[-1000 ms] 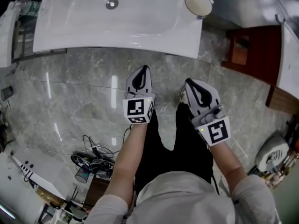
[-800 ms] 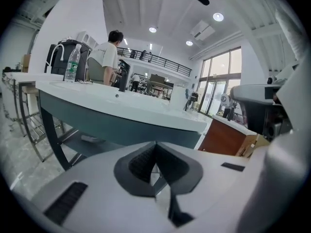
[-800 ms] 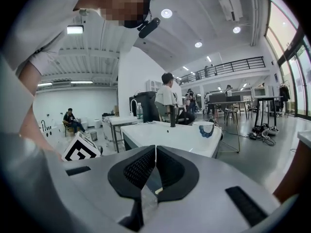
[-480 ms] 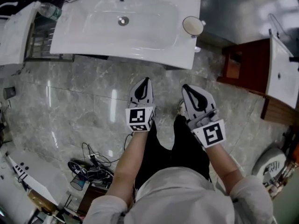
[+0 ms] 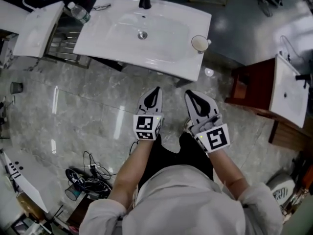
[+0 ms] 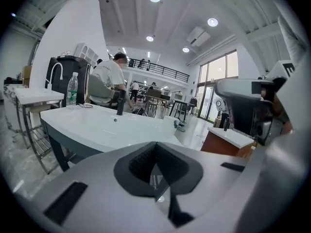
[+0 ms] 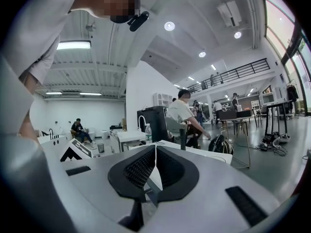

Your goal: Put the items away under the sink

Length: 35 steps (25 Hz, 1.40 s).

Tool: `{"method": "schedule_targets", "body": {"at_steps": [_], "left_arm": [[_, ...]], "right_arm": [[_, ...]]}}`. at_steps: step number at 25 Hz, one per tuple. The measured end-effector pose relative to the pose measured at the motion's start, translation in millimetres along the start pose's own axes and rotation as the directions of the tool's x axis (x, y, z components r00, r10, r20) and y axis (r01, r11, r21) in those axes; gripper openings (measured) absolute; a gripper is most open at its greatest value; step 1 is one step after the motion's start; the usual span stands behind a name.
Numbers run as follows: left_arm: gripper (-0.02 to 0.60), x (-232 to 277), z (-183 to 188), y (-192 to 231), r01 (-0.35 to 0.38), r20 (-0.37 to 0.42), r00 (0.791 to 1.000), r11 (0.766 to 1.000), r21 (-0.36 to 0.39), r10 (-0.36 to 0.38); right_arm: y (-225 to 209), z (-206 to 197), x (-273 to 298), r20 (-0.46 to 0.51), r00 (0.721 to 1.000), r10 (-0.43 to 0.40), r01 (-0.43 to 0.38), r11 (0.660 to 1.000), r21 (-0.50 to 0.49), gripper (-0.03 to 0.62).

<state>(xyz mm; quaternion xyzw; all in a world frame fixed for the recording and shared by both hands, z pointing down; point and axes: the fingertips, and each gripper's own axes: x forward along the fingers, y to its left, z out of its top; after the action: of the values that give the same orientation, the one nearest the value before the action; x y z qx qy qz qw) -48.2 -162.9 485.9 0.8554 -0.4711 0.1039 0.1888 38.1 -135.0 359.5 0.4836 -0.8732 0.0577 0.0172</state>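
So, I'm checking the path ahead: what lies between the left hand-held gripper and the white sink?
Nothing but bare grey marble floor between the left hand-held gripper and the white sink's front edge, as the head view shows.

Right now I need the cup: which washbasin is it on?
The wide central basin; the cup stands at its right corner. The small left basin and the cabinet basin hold none.

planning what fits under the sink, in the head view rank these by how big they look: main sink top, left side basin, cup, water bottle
1. main sink top
2. left side basin
3. cup and water bottle: they look about alike, too close to rank
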Motion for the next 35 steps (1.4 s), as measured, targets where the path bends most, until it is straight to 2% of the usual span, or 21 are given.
{"method": "schedule_targets", "body": {"at_steps": [6,10,15,35], "left_arm": [[0.003,-12.3,20.2,-13.2,0.016,0.027,1.000,0.999,-0.029,-0.015],[0.003,-22.3,27.7,-18.9,0.006,0.043,0.999,1.000,-0.029,-0.005],[0.003,-32.4,46.5,-26.3,-0.020,0.087,0.996,0.999,-0.028,0.023],[0.003,-69.7,115.7,-44.0,-0.099,0.252,0.963,0.995,0.001,0.096]], "right_arm": [[-5.4,12.3,-13.8,0.006,1.000,0.000,0.000,1.000,0.012,0.034],[-8.3,9.1,-26.8,-0.021,1.000,0.009,-0.009,1.000,0.019,0.034],[-22.6,19.7,-38.9,0.004,1.000,0.006,-0.007,1.000,0.017,0.033],[-30.2,50.6,-46.1,0.071,0.991,0.117,-0.116,0.993,-0.010,0.034]]}}
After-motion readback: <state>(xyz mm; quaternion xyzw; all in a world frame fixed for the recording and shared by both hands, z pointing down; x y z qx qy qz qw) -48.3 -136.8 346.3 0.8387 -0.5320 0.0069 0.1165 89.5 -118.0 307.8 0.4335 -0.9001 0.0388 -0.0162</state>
